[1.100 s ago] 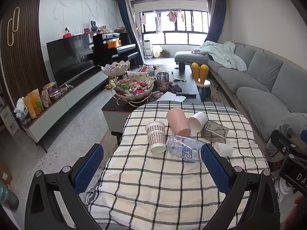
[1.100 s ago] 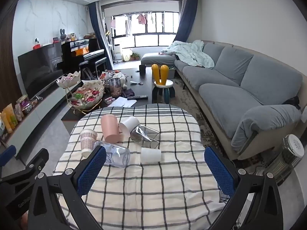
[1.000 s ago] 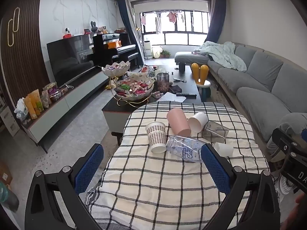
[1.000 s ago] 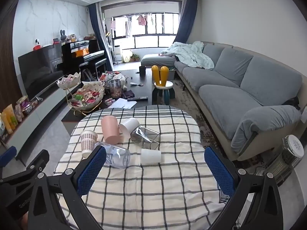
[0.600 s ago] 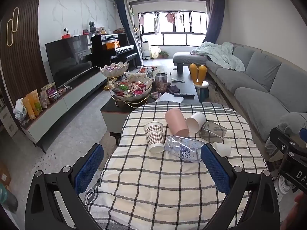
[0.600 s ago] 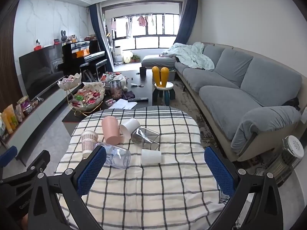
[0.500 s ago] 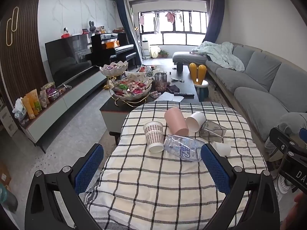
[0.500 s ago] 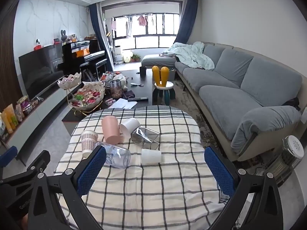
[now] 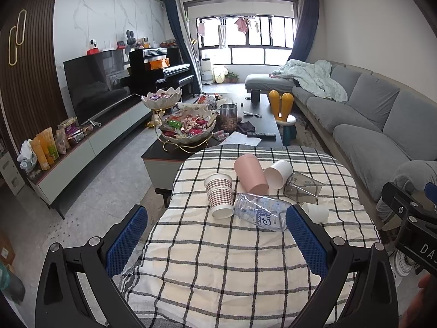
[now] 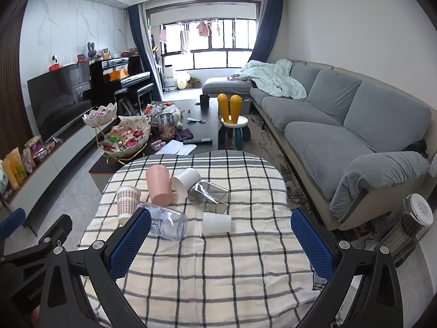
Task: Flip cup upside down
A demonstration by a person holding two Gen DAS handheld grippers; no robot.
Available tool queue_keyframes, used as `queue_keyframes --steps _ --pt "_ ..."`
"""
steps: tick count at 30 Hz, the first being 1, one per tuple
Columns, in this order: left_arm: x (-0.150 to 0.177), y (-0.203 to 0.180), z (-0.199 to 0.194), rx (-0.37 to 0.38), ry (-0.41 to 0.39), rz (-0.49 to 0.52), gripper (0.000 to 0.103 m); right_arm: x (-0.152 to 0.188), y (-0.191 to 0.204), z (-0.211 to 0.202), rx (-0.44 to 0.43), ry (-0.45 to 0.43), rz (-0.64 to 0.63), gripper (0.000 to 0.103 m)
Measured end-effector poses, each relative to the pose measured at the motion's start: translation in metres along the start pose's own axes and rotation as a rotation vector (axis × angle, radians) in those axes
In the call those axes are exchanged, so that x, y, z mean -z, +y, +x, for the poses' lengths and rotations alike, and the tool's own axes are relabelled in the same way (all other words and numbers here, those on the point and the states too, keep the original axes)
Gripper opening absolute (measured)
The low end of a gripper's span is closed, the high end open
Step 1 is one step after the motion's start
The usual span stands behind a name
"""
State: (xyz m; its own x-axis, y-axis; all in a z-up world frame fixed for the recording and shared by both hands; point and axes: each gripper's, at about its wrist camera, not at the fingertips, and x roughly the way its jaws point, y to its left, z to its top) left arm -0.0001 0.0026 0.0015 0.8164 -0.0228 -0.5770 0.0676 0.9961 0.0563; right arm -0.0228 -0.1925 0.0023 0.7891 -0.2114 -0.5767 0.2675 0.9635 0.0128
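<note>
Several cups lie in a cluster at the far part of the checked tablecloth [image 9: 218,262]. A checked paper cup [image 9: 219,197] leans there, mouth toward me. A pink cup [image 9: 250,174], a white cup [image 9: 278,173], a grey glass [image 9: 301,187], a clear printed cup [image 9: 259,214] and a small white cup [image 9: 315,212] lie on their sides. In the right wrist view the same show: checked cup [image 10: 127,201], pink cup [image 10: 159,184], clear cup [image 10: 169,224], small white cup [image 10: 216,223]. My left gripper [image 9: 217,239] and right gripper [image 10: 221,242] are open and empty, short of the cups.
A dark coffee table [image 9: 263,120] with snack bowls stands just beyond the clothed table. A grey sofa [image 10: 341,131] runs along the right. A TV cabinet [image 9: 90,139] runs along the left. A small heater [image 10: 412,224] stands on the floor at right.
Both views shifted only slightly; the left gripper drifted a little to the right. The cups have not moved and both grippers stay open.
</note>
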Motion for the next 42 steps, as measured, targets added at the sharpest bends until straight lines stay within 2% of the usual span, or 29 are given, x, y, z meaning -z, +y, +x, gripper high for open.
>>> queue_keyframes --steps 42 --pt "-0.0014 -0.0015 -0.0018 -0.001 -0.005 0.001 0.103 -0.0009 0.0005 0.0007 -0.002 0.005 0.004 0.103"
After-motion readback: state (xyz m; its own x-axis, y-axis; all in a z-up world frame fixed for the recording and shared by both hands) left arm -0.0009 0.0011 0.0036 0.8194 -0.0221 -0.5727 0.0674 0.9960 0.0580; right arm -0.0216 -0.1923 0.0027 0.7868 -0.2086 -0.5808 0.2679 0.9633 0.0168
